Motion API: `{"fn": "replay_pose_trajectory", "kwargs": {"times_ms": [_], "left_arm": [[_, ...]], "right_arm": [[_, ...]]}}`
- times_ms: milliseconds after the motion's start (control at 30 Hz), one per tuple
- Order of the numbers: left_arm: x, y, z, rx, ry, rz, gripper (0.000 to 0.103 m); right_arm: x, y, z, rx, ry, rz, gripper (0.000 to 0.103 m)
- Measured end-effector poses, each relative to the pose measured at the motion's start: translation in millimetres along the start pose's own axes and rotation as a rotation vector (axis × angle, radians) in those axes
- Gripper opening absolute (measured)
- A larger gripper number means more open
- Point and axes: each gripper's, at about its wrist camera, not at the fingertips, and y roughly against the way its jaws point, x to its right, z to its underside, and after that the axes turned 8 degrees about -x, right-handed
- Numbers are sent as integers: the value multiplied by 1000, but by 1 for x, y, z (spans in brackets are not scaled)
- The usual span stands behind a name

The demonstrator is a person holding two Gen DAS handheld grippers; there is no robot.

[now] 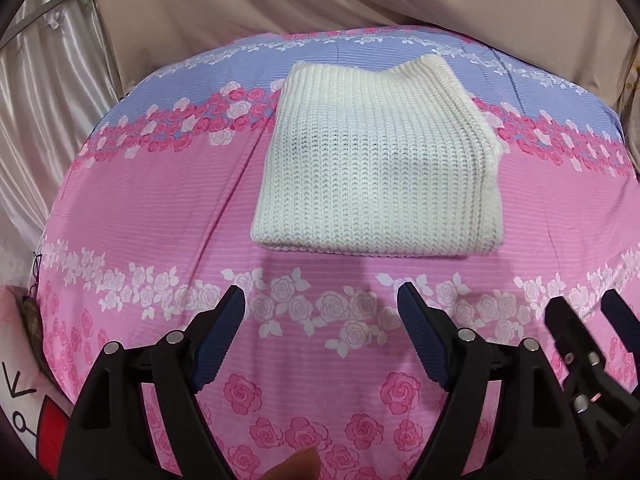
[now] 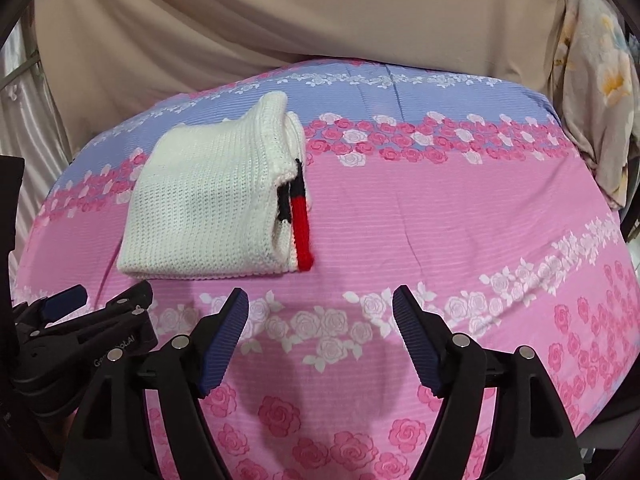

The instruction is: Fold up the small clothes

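Observation:
A white knitted garment [image 1: 376,160] lies folded into a thick rectangle on the pink and blue rose-print cloth [image 1: 160,208]. In the right wrist view the garment [image 2: 208,200] shows a red and black trim [image 2: 301,220] along its right edge. My left gripper [image 1: 320,304] is open and empty, just short of the garment's near edge. My right gripper [image 2: 320,304] is open and empty, to the right of the left one and short of the garment. The right gripper shows at the right edge of the left wrist view [image 1: 584,308]; the left gripper shows at the left of the right wrist view [image 2: 104,300].
A beige curtain [image 2: 280,20] hangs behind the covered surface. A floral fabric [image 2: 596,80] hangs at the back right. Shiny pale drapery [image 1: 48,92] hangs at the left. A white cushion with red print [image 1: 24,400] lies at the near left.

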Motion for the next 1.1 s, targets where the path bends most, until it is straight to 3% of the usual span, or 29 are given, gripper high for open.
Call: {"fn": "replay_pose_trajectory", "kwargs": {"times_ms": [467,1100], "left_arm": [[-5,8,18,10,14,-40,76],[-7,5,26,-7,26,-37,76]], "right_arm": [[-11,11,15,15,38,12,72],[-17,13,25,-2,40,25,72]]}}
